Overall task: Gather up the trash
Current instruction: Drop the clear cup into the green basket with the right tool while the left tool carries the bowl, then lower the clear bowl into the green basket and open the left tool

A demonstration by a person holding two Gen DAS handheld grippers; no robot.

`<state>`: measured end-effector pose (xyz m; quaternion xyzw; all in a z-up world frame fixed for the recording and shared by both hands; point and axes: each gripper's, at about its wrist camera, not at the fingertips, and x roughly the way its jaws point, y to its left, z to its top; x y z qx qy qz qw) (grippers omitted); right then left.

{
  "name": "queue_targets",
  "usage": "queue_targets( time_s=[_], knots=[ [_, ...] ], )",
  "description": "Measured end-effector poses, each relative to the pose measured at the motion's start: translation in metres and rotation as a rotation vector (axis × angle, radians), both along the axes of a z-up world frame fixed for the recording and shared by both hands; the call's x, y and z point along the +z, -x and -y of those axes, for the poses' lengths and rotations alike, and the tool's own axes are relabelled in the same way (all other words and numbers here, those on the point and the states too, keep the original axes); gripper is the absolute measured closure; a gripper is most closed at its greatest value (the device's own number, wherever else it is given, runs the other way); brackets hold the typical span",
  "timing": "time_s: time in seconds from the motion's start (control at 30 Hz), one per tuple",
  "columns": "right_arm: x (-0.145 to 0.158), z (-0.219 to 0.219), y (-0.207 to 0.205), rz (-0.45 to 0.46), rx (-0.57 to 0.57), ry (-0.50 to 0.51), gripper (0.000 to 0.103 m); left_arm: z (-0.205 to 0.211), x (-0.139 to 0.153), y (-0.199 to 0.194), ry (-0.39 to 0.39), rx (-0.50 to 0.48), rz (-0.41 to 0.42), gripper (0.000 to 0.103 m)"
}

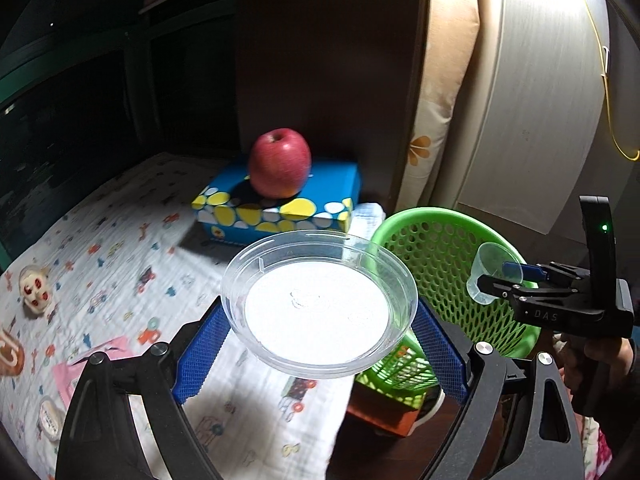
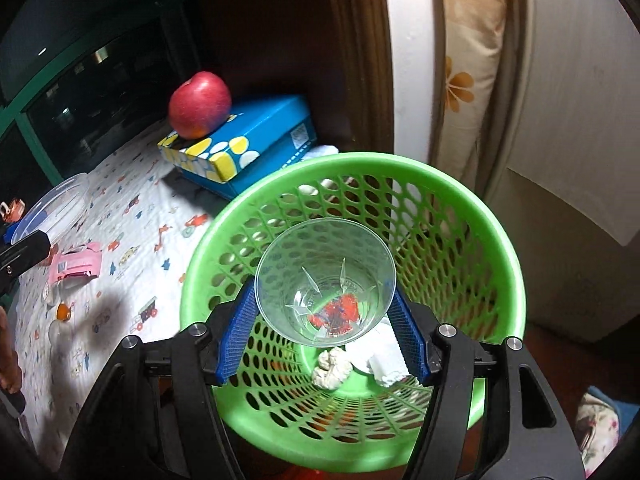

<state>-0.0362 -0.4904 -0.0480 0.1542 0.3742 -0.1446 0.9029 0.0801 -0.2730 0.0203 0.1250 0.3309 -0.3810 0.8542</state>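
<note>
My left gripper [image 1: 319,309] is shut on a clear round plastic dish [image 1: 318,320], held level above the patterned tablecloth [image 1: 120,248], its blue pads [image 1: 200,356] on the dish's two sides. The green mesh basket [image 1: 440,256] stands just to its right, beyond the table edge. In the right wrist view my right gripper [image 2: 322,292] is shut on a clear plastic cup [image 2: 326,276], mouth toward the camera, right over the basket [image 2: 460,208]. Crumpled white paper [image 2: 332,368] and tissue [image 2: 384,360] lie in the basket's bottom. The dish [image 2: 52,208] shows at far left there.
A red apple [image 2: 200,104] sits on a blue tissue box [image 2: 248,148] at the table's back. A pink wrapper [image 2: 76,266], small lidded cups [image 1: 50,420] and a toy face [image 1: 35,290] lie on the cloth. A hand [image 1: 580,364] grips the right tool. A floral cushion [image 2: 468,80] stands behind.
</note>
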Motion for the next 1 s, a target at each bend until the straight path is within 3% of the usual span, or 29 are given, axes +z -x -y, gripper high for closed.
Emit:
queue_targets(
  time_s=[0.1,0.63,1.0],
  knots=[
    [-0.001,0.007,0.006,0.009,-0.017,-0.004,0.031,0.015,0.000,0.001,-0.004,-0.024,0.000,0.016],
    [0.011,0.032,0.054,0.070,-0.094,-0.015,0.029,0.093,-0.022,0.022,-0.049,-0.140,-0.039,0.016],
    [0.013,0.034,0.070,0.094,-0.110,-0.030,0.029,0.121,-0.038,0.035,-0.075,-0.197,-0.077,0.015]
  ],
)
